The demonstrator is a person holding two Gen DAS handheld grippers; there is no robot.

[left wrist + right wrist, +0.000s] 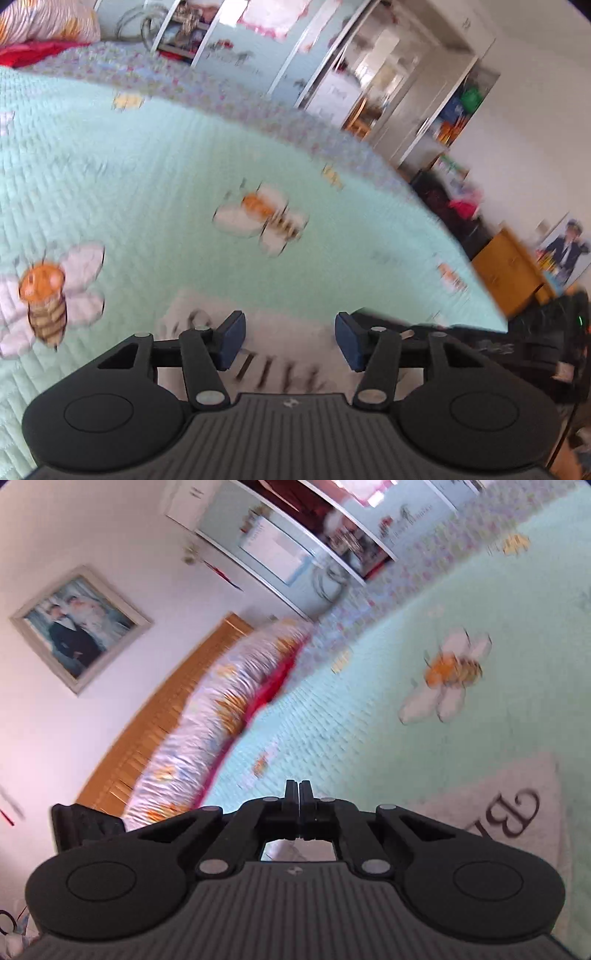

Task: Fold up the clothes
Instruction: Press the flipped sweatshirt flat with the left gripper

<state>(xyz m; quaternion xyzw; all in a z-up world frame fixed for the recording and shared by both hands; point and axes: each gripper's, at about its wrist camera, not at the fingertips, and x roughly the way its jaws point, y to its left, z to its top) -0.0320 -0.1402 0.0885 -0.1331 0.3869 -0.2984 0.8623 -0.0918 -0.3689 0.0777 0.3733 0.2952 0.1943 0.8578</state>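
A white garment (280, 332) with dark lettering lies flat on the mint bee-print bedspread (147, 177), just under and beyond my left gripper (290, 341). The blue pads (232, 341) stand well apart with nothing pressed between them, so this gripper is open. In the right wrist view the same white garment (517, 812), with large dark letters, lies to the right of my right gripper (299, 790). That gripper's fingers are shut together over the bedspread (351, 720), and I see nothing held at the tips. Both views are blurred and tilted.
A patterned pillow (221, 716) and red cloth (273, 686) lie against the wooden headboard (159, 716). A framed picture (77, 627) hangs above it. Wardrobes (332, 74) and a wooden cabinet (513, 269) stand past the bed's far edge. A black device (535, 354) sits at the right.
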